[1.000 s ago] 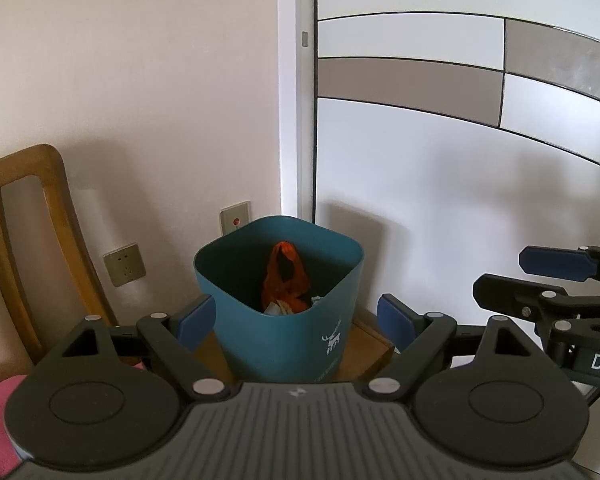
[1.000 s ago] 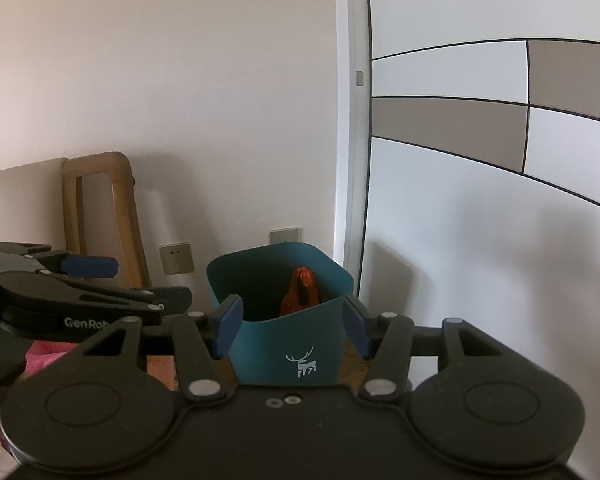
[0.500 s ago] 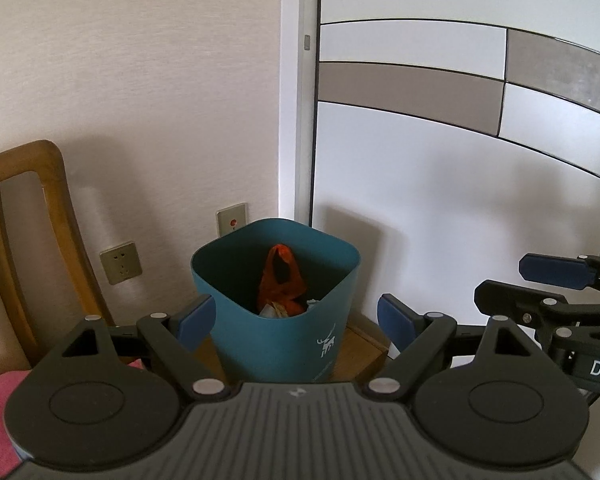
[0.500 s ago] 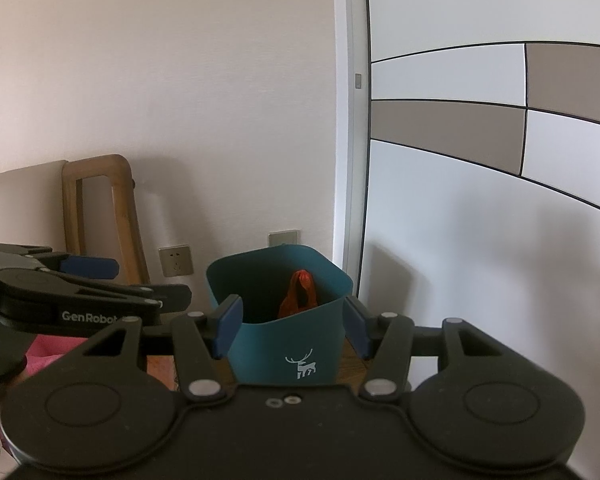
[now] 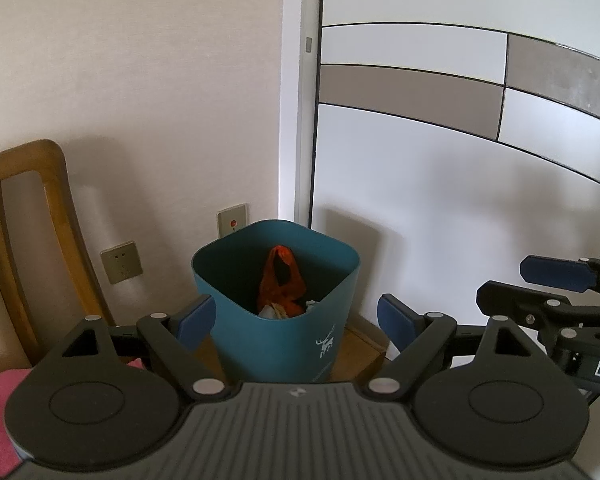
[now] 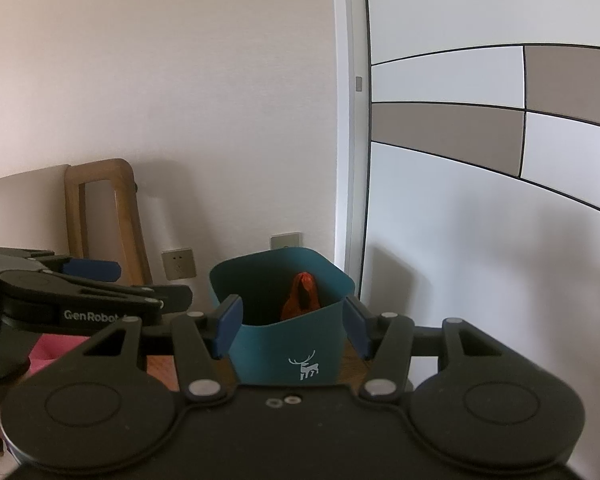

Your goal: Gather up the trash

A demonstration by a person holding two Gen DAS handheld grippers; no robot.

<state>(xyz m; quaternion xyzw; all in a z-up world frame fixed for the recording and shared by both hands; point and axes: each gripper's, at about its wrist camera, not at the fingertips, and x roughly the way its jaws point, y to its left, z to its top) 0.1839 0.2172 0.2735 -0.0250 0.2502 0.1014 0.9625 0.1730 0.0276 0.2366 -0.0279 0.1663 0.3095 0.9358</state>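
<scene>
Beige wall (image 5: 160, 80) behind, white-and-taupe panelled door (image 5: 440, 160) at right. Wooden chair frame (image 5: 32, 216) far left. Left tongs (image 5: 294, 320) spread wide, nothing held. Teal square plastic bin (image 5: 276, 340) in corner on wooden floor (image 5: 360, 350); orange plastic bag (image 5: 282, 280) inside with pale scraps. Right tongs (image 6: 290, 326) released, empty, blue pads framing bin.
</scene>
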